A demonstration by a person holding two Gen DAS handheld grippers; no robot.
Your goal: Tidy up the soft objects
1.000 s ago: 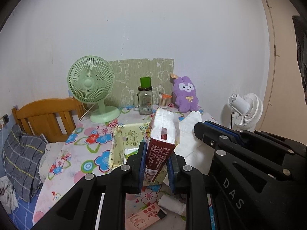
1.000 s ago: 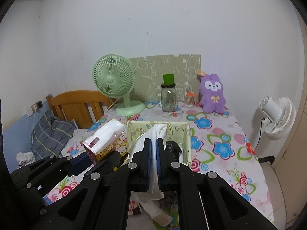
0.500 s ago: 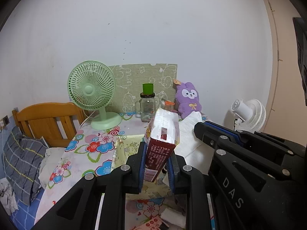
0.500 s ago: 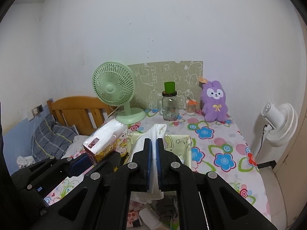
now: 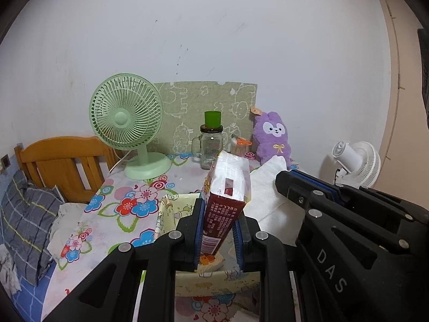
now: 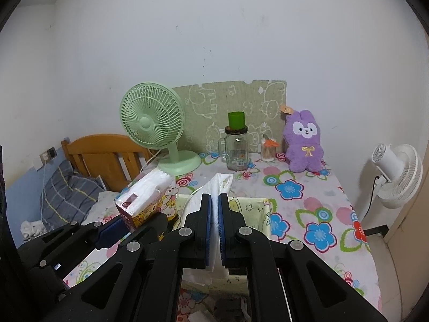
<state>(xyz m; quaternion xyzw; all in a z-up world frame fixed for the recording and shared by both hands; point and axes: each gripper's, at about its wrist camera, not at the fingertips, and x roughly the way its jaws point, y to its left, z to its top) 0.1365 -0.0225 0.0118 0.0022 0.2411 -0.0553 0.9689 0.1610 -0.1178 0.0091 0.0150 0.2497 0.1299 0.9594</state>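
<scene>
My left gripper [image 5: 218, 214] is shut on a soft tissue pack [image 5: 226, 187] with a red end and white top, held over the pale yellow fabric bin [image 5: 171, 214]. The pack also shows in the right wrist view [image 6: 144, 198], with the left gripper [image 6: 112, 228] below it. My right gripper [image 6: 214, 201] is shut on a white paper tissue sheet [image 6: 218, 185] above the same bin [image 6: 257, 209]. The right gripper [image 5: 289, 182] and its sheet [image 5: 268, 185] show at right in the left wrist view. A purple plush rabbit [image 6: 304, 141] sits at the back of the table.
The flowered tablecloth [image 6: 308, 206] covers the table. At the back stand a green desk fan [image 6: 155, 131], a glass jar with a green cup on it [image 6: 236, 145] and a small toothpick jar [image 6: 268, 150]. A wooden bed headboard [image 6: 102, 158] is left; a white fan [image 6: 396, 171] right.
Both grippers have risen and moved toward the back of the table with their loads still held. The yellow bin now lies lower and closer under them.
</scene>
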